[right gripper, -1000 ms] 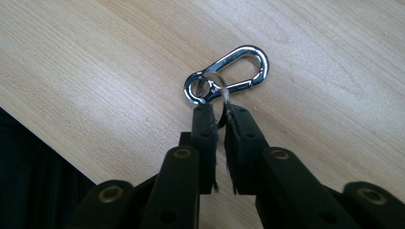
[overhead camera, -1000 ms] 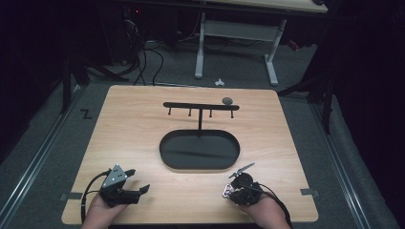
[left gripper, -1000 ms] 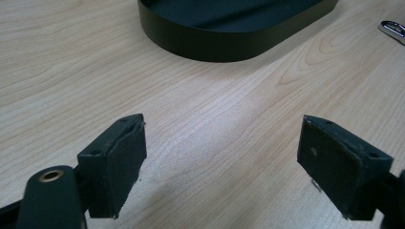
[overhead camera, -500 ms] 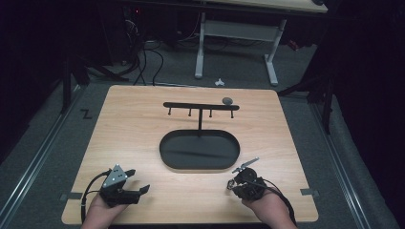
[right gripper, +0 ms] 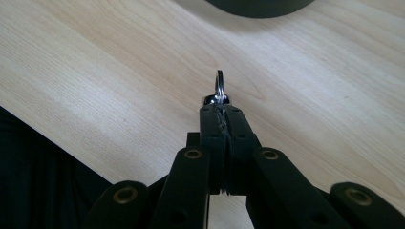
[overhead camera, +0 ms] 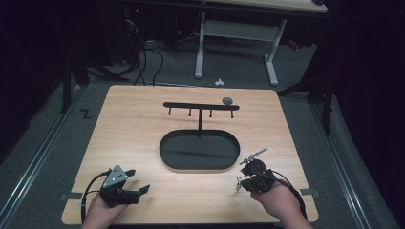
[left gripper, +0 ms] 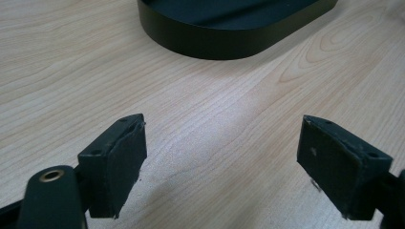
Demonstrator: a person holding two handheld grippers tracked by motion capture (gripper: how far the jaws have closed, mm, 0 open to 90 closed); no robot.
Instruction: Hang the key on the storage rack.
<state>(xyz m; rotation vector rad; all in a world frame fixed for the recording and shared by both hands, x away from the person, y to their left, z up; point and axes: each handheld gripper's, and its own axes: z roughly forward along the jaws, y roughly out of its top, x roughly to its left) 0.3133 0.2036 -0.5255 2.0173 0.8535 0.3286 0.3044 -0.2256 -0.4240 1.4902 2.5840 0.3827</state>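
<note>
L gripper [overhead camera: 125, 187] rests low at near-left of table [overhead camera: 133, 124], jaws wide apart, nothing btwn them. Black oval tray [overhead camera: 199, 150] at centre, hook rack [overhead camera: 200, 107] standing on its far rim, pegs bare. R gripper [overhead camera: 249, 174] near-right, jaws pinched tight on small metal ring [right gripper: 219, 87], clear of wood. Pick-up looks done; carry to a peg & hanging likely left.

the left gripper [left gripper: 224, 157] hovers over the pale wooden table [left gripper: 205, 105], its two black jaws wide apart at 7 and 4 o'clock with bare wood between them. a black oval tray [left gripper: 224, 36] sits at 12 o'clock, well apart from the jaws.
</note>
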